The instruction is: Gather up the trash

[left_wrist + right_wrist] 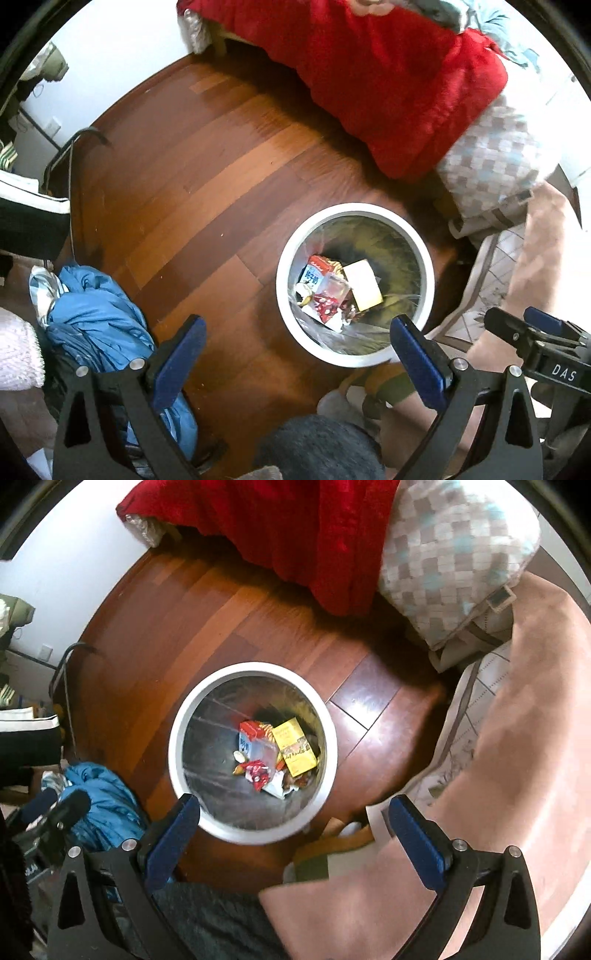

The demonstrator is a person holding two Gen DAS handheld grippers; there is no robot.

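Cataloguing, left wrist view:
Left gripper (297, 358): jaws wide, empty, above the wooden floor (192, 177).
Trash bin (413, 236): white, round, lined; cartons and wrappers at bottom.
Risk: blue cloth (96, 317) nearby may snag a finger.

Right wrist view:
Right gripper (293, 834): jaws wide, empty, above bin rim.
Yellow box (295, 747): flat among red wrappers (258, 771).
Risk: a low pass may tip the bin.
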